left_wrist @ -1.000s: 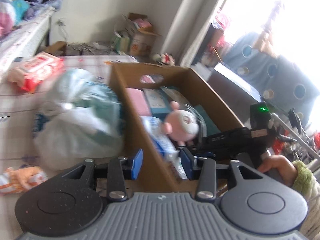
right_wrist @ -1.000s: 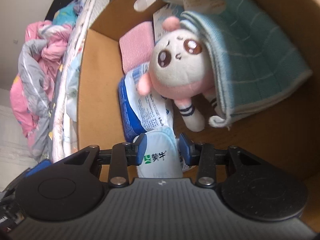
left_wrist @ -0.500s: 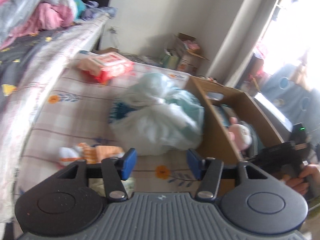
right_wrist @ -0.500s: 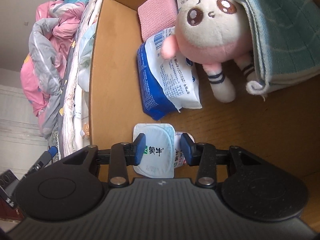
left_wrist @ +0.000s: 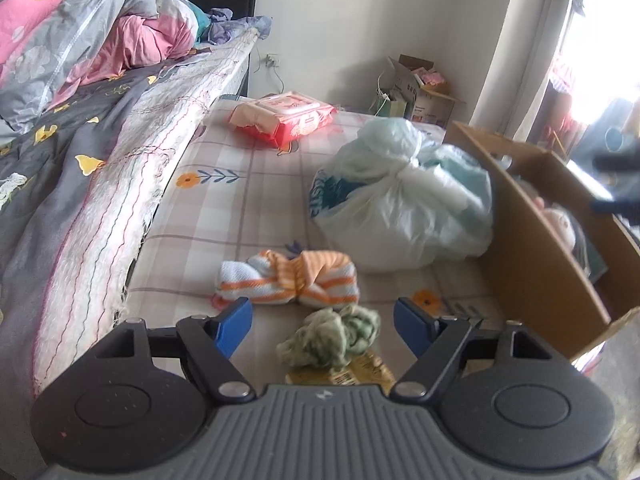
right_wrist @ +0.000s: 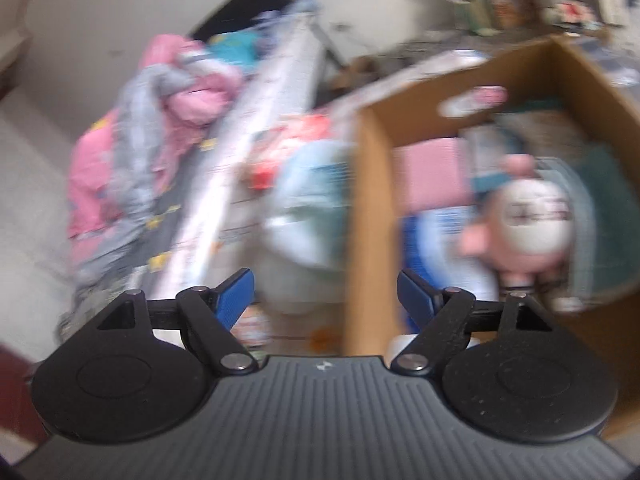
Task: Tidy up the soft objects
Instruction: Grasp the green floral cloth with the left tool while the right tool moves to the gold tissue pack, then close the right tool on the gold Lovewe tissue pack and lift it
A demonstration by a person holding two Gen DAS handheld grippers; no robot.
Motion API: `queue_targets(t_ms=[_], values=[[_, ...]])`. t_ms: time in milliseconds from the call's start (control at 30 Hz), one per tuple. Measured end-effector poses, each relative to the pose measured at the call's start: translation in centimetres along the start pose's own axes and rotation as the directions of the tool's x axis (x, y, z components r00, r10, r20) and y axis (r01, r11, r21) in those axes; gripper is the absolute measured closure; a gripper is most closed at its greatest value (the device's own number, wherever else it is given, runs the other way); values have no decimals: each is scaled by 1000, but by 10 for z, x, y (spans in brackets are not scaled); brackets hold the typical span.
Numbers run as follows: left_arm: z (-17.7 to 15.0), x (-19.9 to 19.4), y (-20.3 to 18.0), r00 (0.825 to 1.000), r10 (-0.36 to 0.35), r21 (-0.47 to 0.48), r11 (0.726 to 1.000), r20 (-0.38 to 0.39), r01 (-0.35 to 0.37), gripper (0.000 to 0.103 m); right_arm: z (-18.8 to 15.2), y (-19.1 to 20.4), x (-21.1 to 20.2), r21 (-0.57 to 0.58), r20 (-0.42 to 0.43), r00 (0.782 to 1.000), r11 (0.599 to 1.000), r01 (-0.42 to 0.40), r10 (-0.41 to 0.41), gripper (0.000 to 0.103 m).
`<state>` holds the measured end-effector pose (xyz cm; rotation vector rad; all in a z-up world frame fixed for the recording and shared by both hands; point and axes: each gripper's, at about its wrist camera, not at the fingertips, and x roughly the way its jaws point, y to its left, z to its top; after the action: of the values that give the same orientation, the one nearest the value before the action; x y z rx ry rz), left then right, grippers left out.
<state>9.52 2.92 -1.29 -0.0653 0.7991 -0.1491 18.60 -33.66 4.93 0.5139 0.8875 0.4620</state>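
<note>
A checked mat (left_wrist: 248, 216) beside the bed (left_wrist: 60, 152) carries the loose soft things; a cardboard box (left_wrist: 532, 256) at its edge already holds a plush toy (right_wrist: 536, 228). A tied plastic bag (left_wrist: 404, 204) leans against the box wall. Nearer lie a striped orange cloth (left_wrist: 288, 278) and a crumpled green rag (left_wrist: 332, 338). The left gripper (left_wrist: 322, 322) hovers over the rag, its jaws opening, nothing pinched. The right gripper (right_wrist: 326, 290) is opening too, empty, above the box rim. The step looks like fetching the next item: lower the left gripper around the rag and close.
</note>
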Motion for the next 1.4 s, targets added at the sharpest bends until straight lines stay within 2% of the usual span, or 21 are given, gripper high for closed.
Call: queue_targets(t_ms=[133, 233, 333, 467, 600, 633, 667, 733, 767, 833, 867, 1100, 1200, 1300, 1400], values=[[-15, 4, -4, 1000, -13, 60, 998, -13, 14, 24, -13, 41, 40, -28, -89, 990, 994, -109, 106, 22], [-25, 9, -10, 1000, -16, 121, 992, -17, 18, 25, -30, 54, 78, 11, -176, 975, 990, -138, 138, 22], [-29, 16, -11, 1000, -14, 160, 987, -25, 18, 30, -54, 55, 110, 42, -255, 959, 992, -116, 123, 22], [-22, 27, -4, 999, -34, 193, 980, -27, 38, 35, -83, 49, 130, 25, -319, 945, 997, -73, 77, 26], [-14, 48, 1, 990, -109, 201, 972, -87, 124, 36, -98, 46, 137, -2, -358, 932, 998, -67, 62, 27], [-13, 54, 2, 987, -116, 195, 971, -108, 136, 40, -100, 46, 137, -19, -365, 930, 998, -66, 54, 27], [-12, 60, 4, 984, -119, 178, 974, -130, 142, 43, -104, 49, 139, -42, -369, 928, 997, -64, 44, 27], [-10, 70, 12, 975, -143, 109, 981, -170, 162, 59, -108, 57, 140, -97, -374, 927, 993, -60, 20, 27], [-8, 72, 17, 971, -160, 66, 983, -179, 174, 63, -110, 62, 142, -129, -375, 927, 990, -57, 5, 27], [-5, 73, 29, 966, -188, -16, 982, -176, 189, 73, -114, 70, 143, -180, -375, 927, 982, -55, -16, 27], [-4, 72, 35, 965, -197, -52, 980, -171, 191, 75, -115, 73, 145, -197, -377, 926, 979, -57, -22, 27], [3, 45, 66, 974, -205, -193, 964, -98, 183, 77, -124, 102, 164, -327, -376, 925, 942, -76, -56, 24], [4, 36, 77, 978, -193, -240, 956, -79, 169, 77, -131, 119, 174, -408, -381, 922, 907, -103, -66, 21], [2, 30, 85, 982, -174, -265, 952, -72, 149, 77, -142, 137, 188, -485, -390, 914, 869, -97, -115, 15], [-1, 28, 87, 984, -161, -280, 951, -73, 135, 77, -152, 147, 197, -544, -374, 915, 835, -82, -154, 10]])
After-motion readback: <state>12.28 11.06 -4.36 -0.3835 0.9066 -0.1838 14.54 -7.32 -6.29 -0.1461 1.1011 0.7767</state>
